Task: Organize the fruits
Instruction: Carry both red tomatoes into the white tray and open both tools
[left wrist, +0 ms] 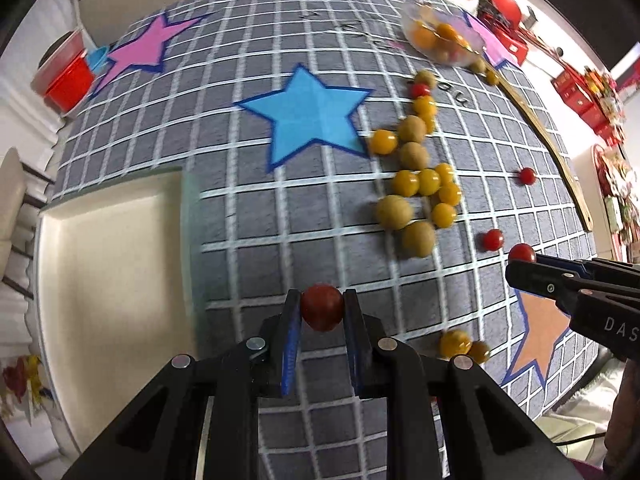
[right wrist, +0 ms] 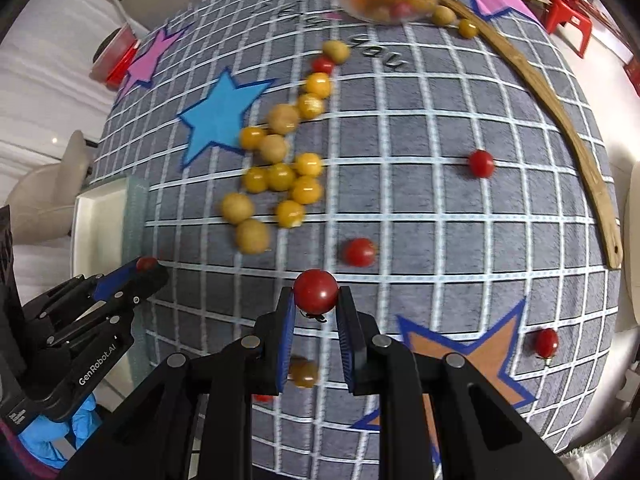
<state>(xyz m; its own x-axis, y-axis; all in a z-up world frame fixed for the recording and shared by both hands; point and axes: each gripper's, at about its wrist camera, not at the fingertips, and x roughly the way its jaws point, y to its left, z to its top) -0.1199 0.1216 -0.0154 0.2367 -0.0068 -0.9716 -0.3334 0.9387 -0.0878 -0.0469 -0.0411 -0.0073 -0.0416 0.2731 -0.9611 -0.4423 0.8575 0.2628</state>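
The left gripper (left wrist: 322, 307) pinches a red tomato (left wrist: 322, 307) just right of the white tray (left wrist: 112, 280). The right gripper (right wrist: 316, 294) likewise clamps another red tomato (right wrist: 316, 291). Ahead on the grid cloth (right wrist: 440, 208) a cluster of yellow and tan fruits (right wrist: 276, 178) lies between the blue star (right wrist: 218, 114) and loose red tomatoes (right wrist: 360, 252); a clear bowl (right wrist: 380, 0) of fruit sits at the far edge, beside a wooden strip (right wrist: 560, 120).

A lived-in home room: a table under a grey grid-patterned cloth (left wrist: 248, 216) with felt stars, a beige chair (right wrist: 44, 196) beside it, red gift boxes (left wrist: 576, 92) and festive decorations along the wall, pale floor tiles
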